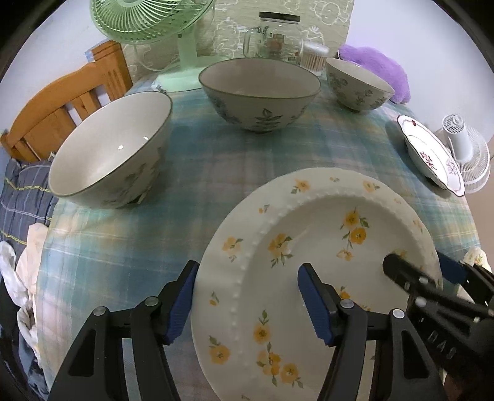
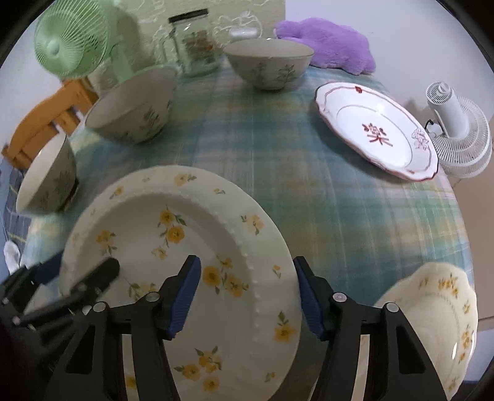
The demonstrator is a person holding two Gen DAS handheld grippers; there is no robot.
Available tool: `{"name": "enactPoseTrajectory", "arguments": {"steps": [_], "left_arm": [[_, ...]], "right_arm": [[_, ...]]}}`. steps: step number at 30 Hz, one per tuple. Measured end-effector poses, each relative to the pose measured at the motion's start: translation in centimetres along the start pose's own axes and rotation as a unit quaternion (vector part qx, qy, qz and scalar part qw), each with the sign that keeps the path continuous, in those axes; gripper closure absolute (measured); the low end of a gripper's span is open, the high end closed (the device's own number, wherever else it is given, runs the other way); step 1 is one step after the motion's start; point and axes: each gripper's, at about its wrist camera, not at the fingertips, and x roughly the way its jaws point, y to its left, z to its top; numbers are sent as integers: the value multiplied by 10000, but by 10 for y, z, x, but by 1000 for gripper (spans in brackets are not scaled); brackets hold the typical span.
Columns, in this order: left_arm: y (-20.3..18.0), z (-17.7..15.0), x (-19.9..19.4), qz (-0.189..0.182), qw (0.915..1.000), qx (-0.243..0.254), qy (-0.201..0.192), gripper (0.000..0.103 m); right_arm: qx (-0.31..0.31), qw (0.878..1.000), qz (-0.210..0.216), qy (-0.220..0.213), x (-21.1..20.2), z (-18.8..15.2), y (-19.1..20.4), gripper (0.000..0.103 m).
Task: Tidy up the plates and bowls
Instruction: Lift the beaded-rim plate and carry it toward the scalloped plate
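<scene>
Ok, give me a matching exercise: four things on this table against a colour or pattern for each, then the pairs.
Things:
1. nearest plate
2. far plate
3. tall fan
4. soft cushion

Colours or patterns:
A. purple
B. red markings, scalloped rim
C. pale green
D. yellow flowers, beaded ring

Pairs: 1-D, 2-B, 3-C, 4-A

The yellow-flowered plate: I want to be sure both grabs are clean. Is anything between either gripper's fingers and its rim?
Nothing visible. The left gripper straddles one side of the yellow-flowered plate, the right gripper the opposite side, each with one finger over the plate and one outside the rim. The bowls stand apart, farther back.
</scene>
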Motion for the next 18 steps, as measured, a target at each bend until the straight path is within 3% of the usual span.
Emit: {"name": "enactPoseTrajectory", "arguments": {"steps": [6,10,18], "left_arm": [[-7,-2,3,145,9997,200,-92,34],[1,2,7,-52,10000,-56,-24,33],[-6,-6,-1,-11,9994,330,-75,33]], "right_arm": [[-176,9994,-282,-51,1,-9,10,39],[-131,9995,-268,-89,2,-8,9,38],[26,9998,-189,28,5,-2,6,38]]}}
